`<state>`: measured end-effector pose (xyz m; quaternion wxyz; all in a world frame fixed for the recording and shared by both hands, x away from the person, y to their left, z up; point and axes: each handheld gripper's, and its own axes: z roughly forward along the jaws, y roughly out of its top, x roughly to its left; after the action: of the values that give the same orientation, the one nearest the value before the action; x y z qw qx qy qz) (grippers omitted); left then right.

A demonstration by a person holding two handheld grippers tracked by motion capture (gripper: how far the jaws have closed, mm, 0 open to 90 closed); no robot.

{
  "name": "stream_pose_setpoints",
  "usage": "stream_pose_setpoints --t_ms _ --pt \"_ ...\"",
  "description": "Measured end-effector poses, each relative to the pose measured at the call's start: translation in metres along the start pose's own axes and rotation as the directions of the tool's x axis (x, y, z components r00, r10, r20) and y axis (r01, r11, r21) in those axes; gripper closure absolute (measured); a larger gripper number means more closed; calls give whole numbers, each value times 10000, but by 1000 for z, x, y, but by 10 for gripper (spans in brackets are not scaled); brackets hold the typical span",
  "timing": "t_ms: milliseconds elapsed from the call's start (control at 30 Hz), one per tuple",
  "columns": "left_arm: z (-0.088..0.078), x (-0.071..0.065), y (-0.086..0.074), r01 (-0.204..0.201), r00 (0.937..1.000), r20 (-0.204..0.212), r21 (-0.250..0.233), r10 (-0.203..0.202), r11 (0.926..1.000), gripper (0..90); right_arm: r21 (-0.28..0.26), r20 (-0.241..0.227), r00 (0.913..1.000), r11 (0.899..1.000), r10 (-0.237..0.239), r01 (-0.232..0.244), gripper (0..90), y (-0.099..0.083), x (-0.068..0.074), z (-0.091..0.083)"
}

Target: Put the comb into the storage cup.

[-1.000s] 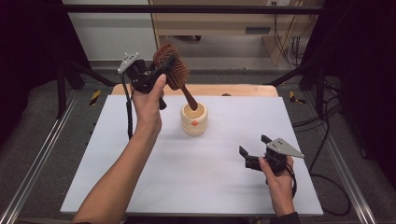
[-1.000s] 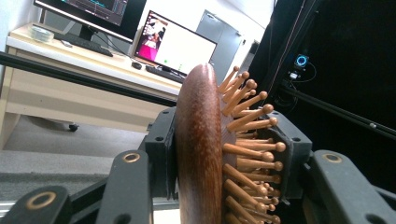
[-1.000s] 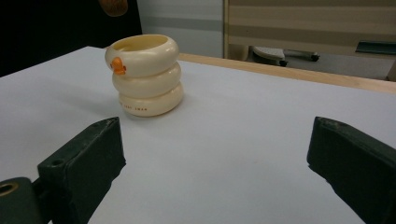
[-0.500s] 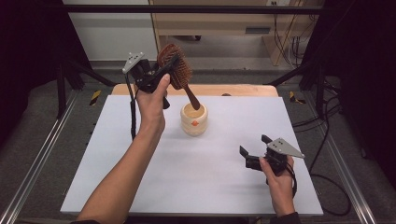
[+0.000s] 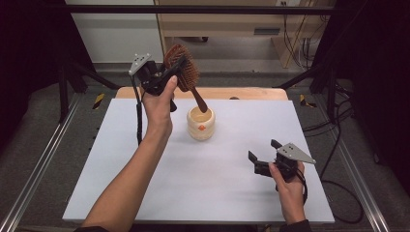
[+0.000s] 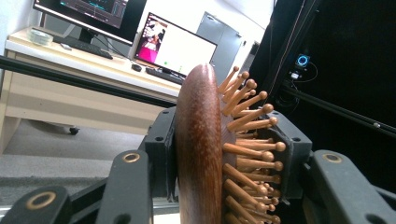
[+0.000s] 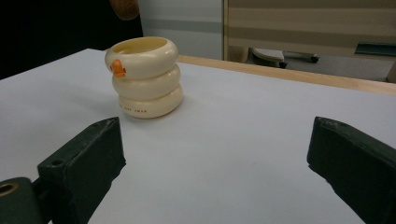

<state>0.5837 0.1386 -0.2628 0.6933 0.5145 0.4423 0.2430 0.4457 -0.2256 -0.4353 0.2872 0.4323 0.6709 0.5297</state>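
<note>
My left gripper [image 5: 175, 67] is raised over the back of the white table [image 5: 217, 193], shut on the head of a brown wooden hairbrush [image 5: 187, 77]. The brush's handle slants down toward a cream ringed cup [image 5: 200, 124] with an orange mark. In the left gripper view the jaws clamp the brush [image 6: 201, 140] from both sides, pegs facing right. The cup [image 7: 147, 77] stands with nothing inside its mouth. My right gripper [image 5: 263, 151] rests low at the front right, open and holding nothing. Its jaws [image 7: 215, 154] point at the cup from a distance.
A wooden board edge [image 5: 251, 93] runs along the table's back. Metal rails [image 5: 43, 159] flank both sides, and black frame posts stand behind. A desk with monitors [image 6: 173, 51] lies beyond. Cables [image 5: 338, 183] trail on the floor at right.
</note>
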Motion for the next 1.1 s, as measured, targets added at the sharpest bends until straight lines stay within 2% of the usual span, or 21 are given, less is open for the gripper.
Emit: stream_pose_setpoints --t_ms 867,1100 --pt "6 4 -4 21 9999 -160 -98 -23 9999 511 -40 21 10000 10000 -10 10 42 0 0 0" --pt "8 6 -6 -90 9997 -243 -118 87 9999 511 -32 8 10000 10000 -51 51 43 0 0 0"
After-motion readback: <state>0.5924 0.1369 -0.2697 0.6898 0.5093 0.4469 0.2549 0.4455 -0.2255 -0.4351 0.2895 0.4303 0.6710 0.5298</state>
